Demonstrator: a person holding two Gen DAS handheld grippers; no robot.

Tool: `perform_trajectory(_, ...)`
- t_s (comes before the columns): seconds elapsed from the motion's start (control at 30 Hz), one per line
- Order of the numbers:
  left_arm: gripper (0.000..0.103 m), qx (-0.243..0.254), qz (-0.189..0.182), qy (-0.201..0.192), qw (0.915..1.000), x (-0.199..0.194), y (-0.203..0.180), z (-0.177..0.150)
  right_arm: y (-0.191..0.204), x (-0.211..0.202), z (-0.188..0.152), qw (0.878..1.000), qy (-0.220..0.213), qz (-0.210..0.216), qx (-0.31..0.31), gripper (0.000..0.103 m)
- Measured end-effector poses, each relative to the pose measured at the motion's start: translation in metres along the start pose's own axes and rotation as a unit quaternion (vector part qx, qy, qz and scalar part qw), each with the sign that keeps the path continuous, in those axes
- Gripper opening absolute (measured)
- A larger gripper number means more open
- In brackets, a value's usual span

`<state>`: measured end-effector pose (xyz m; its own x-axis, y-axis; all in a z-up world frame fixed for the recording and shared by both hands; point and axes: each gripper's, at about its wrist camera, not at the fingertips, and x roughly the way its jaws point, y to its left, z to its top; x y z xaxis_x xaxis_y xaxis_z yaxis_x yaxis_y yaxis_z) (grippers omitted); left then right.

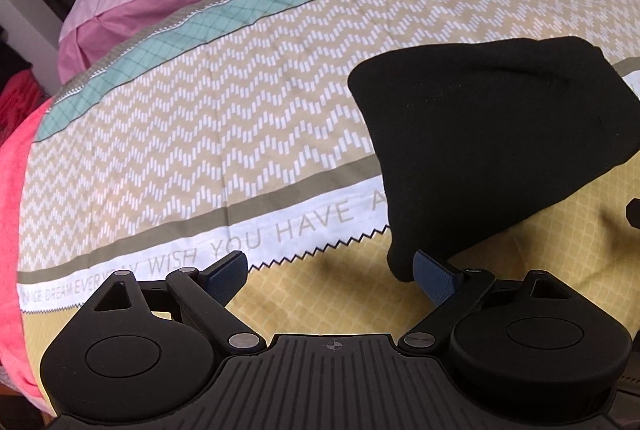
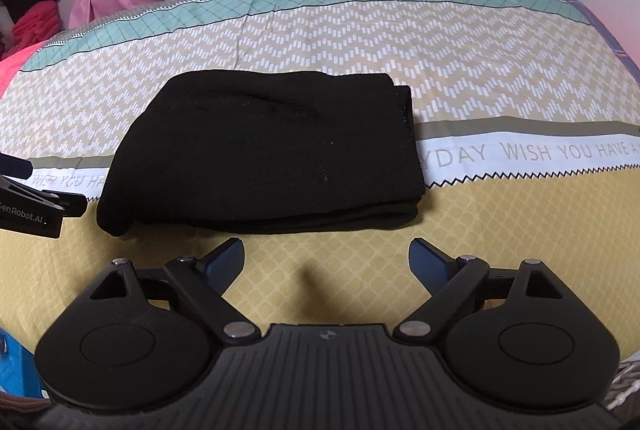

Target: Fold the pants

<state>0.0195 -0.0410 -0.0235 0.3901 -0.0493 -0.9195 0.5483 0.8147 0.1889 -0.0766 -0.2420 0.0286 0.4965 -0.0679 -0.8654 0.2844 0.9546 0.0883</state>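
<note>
Two grippers — left gripper (image 1: 330,276), right gripper (image 2: 326,264) — spread wide, facing one folded pants (image 2: 264,149).

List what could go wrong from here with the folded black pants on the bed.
1. The left gripper is open, and one of its fingers sits right at the near corner of the black pants; any sideways move could drag that corner and undo the fold.
2. The lower layer sticks out along the near edge, so the stack is uneven and may slump if nudged.
3. The right gripper, open, faces that edge and could snag only one layer.
</note>
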Motion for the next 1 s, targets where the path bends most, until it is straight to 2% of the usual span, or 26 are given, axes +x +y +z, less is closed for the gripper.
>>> perform_trajectory(1.0, 0.103, 0.003, -0.007, 0.017, 0.9998, 0.008, 0.000, 0.001, 0.014, 0.015, 0.004, 1.000, 0.026, 0.009, 0.005, 0.095)
